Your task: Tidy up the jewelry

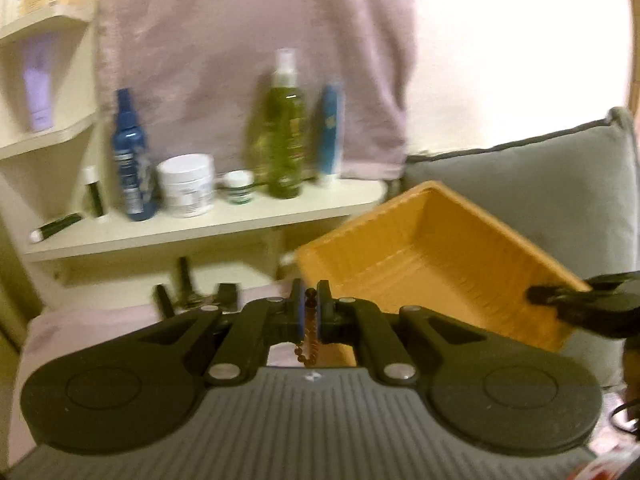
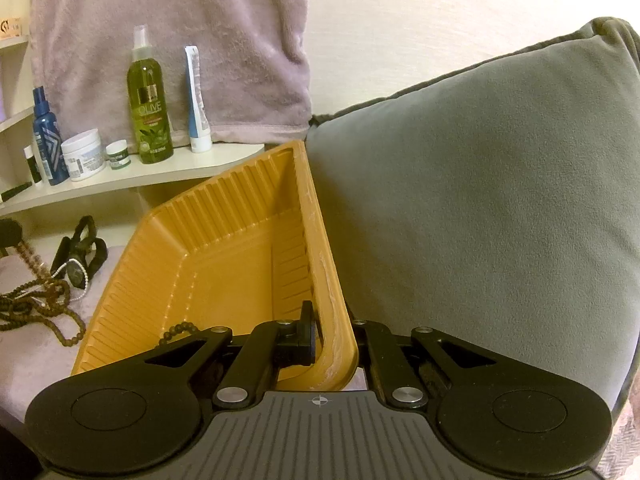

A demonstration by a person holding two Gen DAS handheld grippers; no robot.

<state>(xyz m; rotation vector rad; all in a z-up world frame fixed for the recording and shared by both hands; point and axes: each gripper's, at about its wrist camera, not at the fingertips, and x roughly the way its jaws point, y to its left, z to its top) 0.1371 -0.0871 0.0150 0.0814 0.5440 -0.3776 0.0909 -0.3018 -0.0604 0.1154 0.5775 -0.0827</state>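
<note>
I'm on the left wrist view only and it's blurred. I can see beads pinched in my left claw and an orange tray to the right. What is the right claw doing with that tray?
Observer: The right claw is shut on the orange tray, gripping its near right rim and holding it tilted against the gray cushion.
Operator: Anything in the tray already?
Observer: A short run of dark beads shows at the tray's near edge; whether it lies inside, I cannot tell.
Operator: More jewelry left to collect?
Observer: Yes. A tangle of brown bead strands lies on the pink cloth left of the tray, with a black watch beside it.
</note>
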